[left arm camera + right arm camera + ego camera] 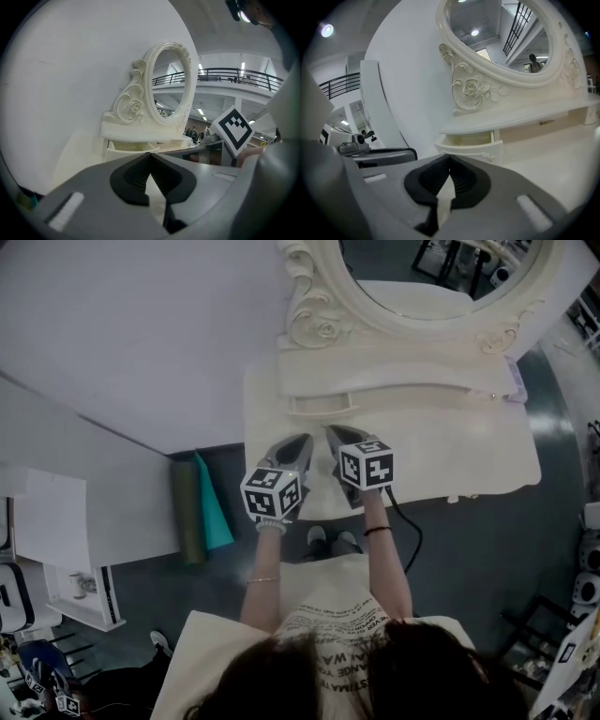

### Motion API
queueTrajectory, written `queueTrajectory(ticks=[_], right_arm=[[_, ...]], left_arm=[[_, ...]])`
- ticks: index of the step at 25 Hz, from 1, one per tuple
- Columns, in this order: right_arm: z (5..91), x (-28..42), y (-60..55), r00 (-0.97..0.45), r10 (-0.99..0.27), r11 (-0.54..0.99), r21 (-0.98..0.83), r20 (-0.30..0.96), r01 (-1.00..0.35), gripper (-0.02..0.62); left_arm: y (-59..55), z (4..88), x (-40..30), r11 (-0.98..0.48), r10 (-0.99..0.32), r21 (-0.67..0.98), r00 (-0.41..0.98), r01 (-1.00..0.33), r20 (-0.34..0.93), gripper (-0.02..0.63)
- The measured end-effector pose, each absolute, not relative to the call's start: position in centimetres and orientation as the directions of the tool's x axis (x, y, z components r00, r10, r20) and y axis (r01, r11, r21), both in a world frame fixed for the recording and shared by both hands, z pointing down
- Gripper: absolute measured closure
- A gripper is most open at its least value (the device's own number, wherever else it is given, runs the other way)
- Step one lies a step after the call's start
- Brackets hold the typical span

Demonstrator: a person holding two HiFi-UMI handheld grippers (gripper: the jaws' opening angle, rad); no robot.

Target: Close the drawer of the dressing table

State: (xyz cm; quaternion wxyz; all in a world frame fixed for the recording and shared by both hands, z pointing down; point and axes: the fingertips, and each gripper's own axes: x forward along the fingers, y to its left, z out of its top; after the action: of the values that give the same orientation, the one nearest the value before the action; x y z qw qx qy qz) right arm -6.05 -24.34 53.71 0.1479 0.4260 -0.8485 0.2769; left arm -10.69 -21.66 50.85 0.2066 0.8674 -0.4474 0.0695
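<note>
**CLOSING THE DRAWER: APPROACH AND CONTACT POINT**

Your left gripper (pixel 298 444) and right gripper (pixel 336 435) hang side by side above the front of the dressing table (pixel 450 451). Each has its fingers pressed together with nothing between them. Beyond them, the drawer (pixel 319 406) stands partly pulled out of the low shelf unit under the mirror (pixel 422 273). Expect a light, rigid, painted box that slides easily; its finish probably marks. No grasp is needed. Set the closed tips against the middle of the drawer front and push evenly to avoid skew.
</note>
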Motion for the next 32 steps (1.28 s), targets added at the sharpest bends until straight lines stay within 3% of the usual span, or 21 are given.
queueTrajectory(ticks=[10,32], right_arm=[[55.0,-5.7,-24.7,-0.557,-0.633,0.441,-0.341,0.537,-0.83,0.589],[58.2,-6.3,-26.0,-0.518,-0.602,0.368,-0.365,0.607,-0.855,0.485]], left_arm=[[-21.3,51.3,-10.1,-0.496,-0.745,0.316,0.584,-0.809,0.323,0.606],[-21.6,53.4,-10.1,-0.474,-0.734,0.317,0.568,-0.821,0.372,0.606]])
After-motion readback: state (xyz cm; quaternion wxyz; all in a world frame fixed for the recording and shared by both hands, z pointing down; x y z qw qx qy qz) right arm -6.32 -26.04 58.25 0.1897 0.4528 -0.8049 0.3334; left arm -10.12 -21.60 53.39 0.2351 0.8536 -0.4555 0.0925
